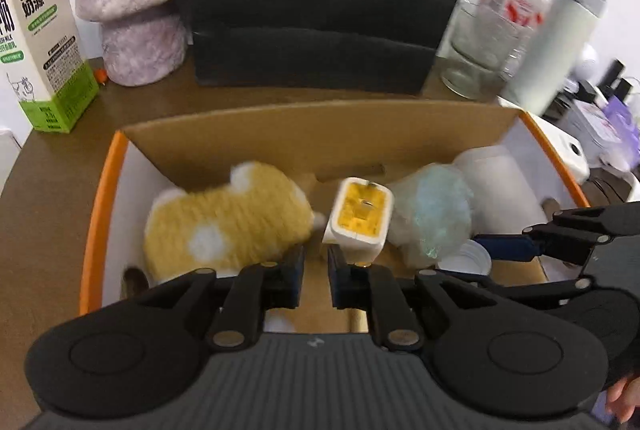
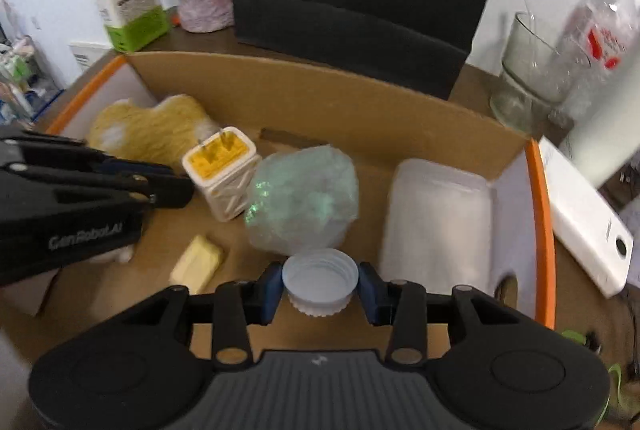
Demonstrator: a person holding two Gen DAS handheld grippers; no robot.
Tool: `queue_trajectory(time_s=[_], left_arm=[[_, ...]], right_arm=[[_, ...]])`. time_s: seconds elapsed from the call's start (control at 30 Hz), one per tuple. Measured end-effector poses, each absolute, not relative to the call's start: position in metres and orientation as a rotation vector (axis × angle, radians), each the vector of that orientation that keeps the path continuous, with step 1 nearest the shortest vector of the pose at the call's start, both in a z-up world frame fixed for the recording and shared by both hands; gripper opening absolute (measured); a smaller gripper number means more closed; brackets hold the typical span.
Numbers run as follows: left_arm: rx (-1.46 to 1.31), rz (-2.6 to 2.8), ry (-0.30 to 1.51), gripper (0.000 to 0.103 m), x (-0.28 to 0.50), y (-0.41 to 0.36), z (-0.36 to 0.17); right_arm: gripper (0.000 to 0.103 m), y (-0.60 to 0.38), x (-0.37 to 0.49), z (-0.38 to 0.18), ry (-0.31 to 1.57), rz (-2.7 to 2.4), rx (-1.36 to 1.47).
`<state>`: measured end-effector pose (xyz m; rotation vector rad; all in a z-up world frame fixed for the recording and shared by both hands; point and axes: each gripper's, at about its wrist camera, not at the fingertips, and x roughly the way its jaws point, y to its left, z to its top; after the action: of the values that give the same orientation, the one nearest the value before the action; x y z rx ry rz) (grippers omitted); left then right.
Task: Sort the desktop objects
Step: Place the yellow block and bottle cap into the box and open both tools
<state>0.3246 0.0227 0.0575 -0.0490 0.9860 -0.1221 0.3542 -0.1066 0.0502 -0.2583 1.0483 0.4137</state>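
The cardboard box point(image 2: 320, 97) stands on the tabletop point(image 1: 52, 181) and already holds, from 9 o'clock to 3 o'clock in the right wrist view, a yellow knitted toy point(image 2: 148, 129), a plug adapter point(image 2: 222, 173), a wrapped bundle point(image 2: 304, 197) and a white tub point(image 2: 436, 218). The left gripper point(image 1: 316, 270) hangs over the box with its jaws narrowly parted and nothing between them. The right gripper point(image 2: 320, 288) has its jaws clenched on a white bottle cap point(image 2: 320, 280), held above the box floor at 6 o'clock of the bundle. The cap should be lowered onto bare cardboard before being let go, so that rolling is prevented; the butter-coloured block point(image 2: 198, 264) at 8 o'clock is to be avoided.
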Motion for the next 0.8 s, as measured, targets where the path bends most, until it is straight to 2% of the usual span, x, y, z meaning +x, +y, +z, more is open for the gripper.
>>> queue_trajectory(time_s=[0.03, 0.1, 0.13, 0.2, 0.23, 0.27, 0.37, 0.5, 0.57, 0.8], left_arm=[[-0.049, -0.109, 0.982, 0.015, 0.327, 0.024, 0.057], [-0.061, -0.105, 0.983, 0.02, 0.327, 0.024, 0.055], [-0.059, -0.113, 0.981, 0.03, 0.326, 0.024, 0.055], [-0.068, -0.117, 0.953, 0.036, 0.325, 0.023, 0.058], [-0.076, -0.121, 0.948, 0.046, 0.323, 0.024, 0.061], [-0.089, -0.127, 0.949, 0.058, 0.321, 0.026, 0.064], [-0.127, -0.121, 0.914, 0.072, 0.301, 0.029, 0.077], [-0.169, -0.106, 0.799, 0.089, 0.241, 0.025, 0.099], [-0.177, -0.083, 0.717, 0.1, 0.202, 0.02, 0.104], [-0.091, -0.102, 0.604, 0.103, 0.095, -0.01, 0.098]], right_arm=[[0.04, -0.105, 0.357, 0.049, 1.046, 0.414, -0.247], [0.049, -0.106, 0.363, 0.045, 1.058, 0.401, -0.203], [0.051, -0.109, 0.365, 0.046, 1.056, 0.407, -0.177], [0.057, -0.115, 0.363, 0.049, 1.042, 0.423, -0.132], [0.058, -0.116, 0.361, 0.051, 1.041, 0.426, -0.126], [0.065, -0.12, 0.359, 0.053, 1.044, 0.425, -0.125], [0.066, -0.134, 0.345, 0.065, 1.042, 0.435, -0.085], [0.082, -0.156, 0.308, 0.087, 0.984, 0.428, -0.054], [0.083, -0.174, 0.277, 0.096, 0.93, 0.446, -0.026], [0.088, -0.224, 0.166, 0.105, 0.792, 0.388, 0.079]])
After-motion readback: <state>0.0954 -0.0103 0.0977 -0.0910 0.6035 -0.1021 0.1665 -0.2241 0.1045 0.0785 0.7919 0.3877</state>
